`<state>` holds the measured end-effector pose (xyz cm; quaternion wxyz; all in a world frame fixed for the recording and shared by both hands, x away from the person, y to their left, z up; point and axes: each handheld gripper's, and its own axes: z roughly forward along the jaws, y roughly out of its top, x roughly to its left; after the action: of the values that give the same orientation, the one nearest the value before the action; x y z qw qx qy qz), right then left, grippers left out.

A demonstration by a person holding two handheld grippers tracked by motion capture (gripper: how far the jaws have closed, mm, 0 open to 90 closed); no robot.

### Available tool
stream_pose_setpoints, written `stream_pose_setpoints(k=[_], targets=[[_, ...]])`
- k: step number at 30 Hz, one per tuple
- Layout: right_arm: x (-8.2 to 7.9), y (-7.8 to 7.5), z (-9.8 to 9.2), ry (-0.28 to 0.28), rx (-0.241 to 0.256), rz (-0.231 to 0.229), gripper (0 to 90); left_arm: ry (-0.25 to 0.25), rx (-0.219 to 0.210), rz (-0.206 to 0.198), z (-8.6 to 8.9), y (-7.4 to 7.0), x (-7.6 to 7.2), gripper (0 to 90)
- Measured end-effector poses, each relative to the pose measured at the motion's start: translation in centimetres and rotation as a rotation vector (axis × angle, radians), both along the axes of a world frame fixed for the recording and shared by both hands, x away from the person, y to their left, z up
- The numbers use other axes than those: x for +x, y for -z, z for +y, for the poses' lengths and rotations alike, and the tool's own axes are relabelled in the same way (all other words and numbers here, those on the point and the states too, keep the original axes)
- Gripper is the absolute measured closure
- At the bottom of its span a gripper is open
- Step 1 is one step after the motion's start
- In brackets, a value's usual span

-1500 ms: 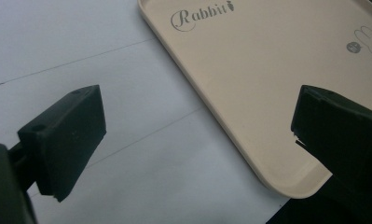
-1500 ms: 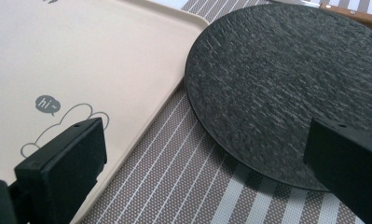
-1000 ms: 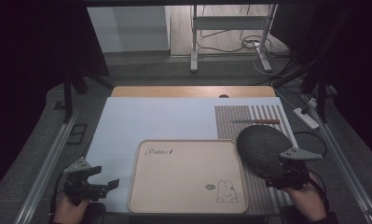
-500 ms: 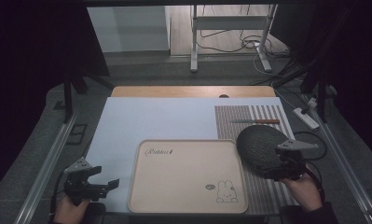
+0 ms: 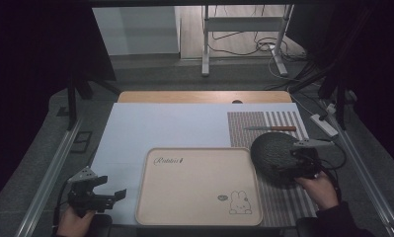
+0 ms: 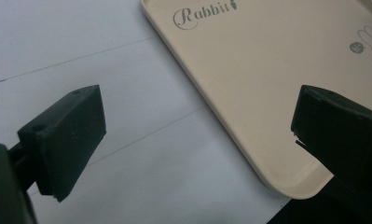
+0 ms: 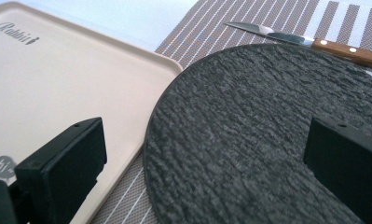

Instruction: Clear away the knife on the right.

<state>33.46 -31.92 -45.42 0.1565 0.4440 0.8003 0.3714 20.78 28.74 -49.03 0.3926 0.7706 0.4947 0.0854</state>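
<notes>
A round dark slate plate lies on the striped placemat, just right of the beige rabbit tray. My right gripper hovers open over the plate's near right part, one jaw above the tray's edge and the other over the slate. My left gripper stands open at the table's front left, jaws either side of the tray's near left corner, nothing between them. A knife with a wooden handle lies beyond the plate.
A pale blue sheet covers the table, with a wooden strip at the far edge. A power strip and cables lie off the right side. Metal rails run along both sides.
My right gripper has moved forward and left, from the plate's near right edge to over the plate. The left gripper has stayed nearly still.
</notes>
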Motion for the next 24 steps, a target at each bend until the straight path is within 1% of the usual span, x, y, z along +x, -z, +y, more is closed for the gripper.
stream_pose_setpoints(k=[5, 8, 10, 15, 17, 19, 20, 22, 23, 24], targets=[[1.4, -0.1, 0.1, 0.015, -0.028, -0.002, 0.0, -0.002, -0.002, 0.002, 0.0, 0.0, 0.0, 3.7], [2.5, -0.3, 0.1, 0.031, -0.049, -0.015, 0.0, -0.002, -0.002, 0.003, 0.0, 0.0, 0.0, 3.7], [3.2, -0.2, 0.1, 0.041, -0.052, -0.018, 0.0, -0.002, -0.002, 0.003, 0.0, 0.0, 0.0, 3.7], [4.7, 0.4, 0.4, 0.05, -0.067, 0.002, 0.0, -0.002, -0.005, 0.005, 0.1, 0.0, 0.1, 3.7], [5.3, 0.6, 0.5, 0.039, -0.08, 0.014, 0.0, -0.002, -0.005, 0.007, 0.1, 0.0, 0.1, 3.6], [5.9, 0.8, 0.5, 0.027, -0.07, 0.023, 0.0, -0.002, -0.005, 0.007, 0.1, 0.0, 0.1, 3.7], [6.2, 0.8, 0.6, 0.032, -0.067, 0.028, 0.0, -0.002, -0.005, 0.008, 0.1, 0.0, 0.1, 3.6], [6.8, 0.7, 0.6, 0.04, -0.063, 0.023, 0.0, -0.003, -0.005, 0.008, 0.1, 0.0, 0.1, 3.7], [6.8, 0.7, 0.6, 0.04, -0.063, 0.023, 0.0, -0.003, -0.005, 0.008, 0.1, 0.0, 0.1, 3.6], [7.5, 0.6, 0.6, 0.054, -0.072, 0.021, 0.0, -0.004, -0.006, 0.009, 0.1, 0.0, 0.1, 3.6]])
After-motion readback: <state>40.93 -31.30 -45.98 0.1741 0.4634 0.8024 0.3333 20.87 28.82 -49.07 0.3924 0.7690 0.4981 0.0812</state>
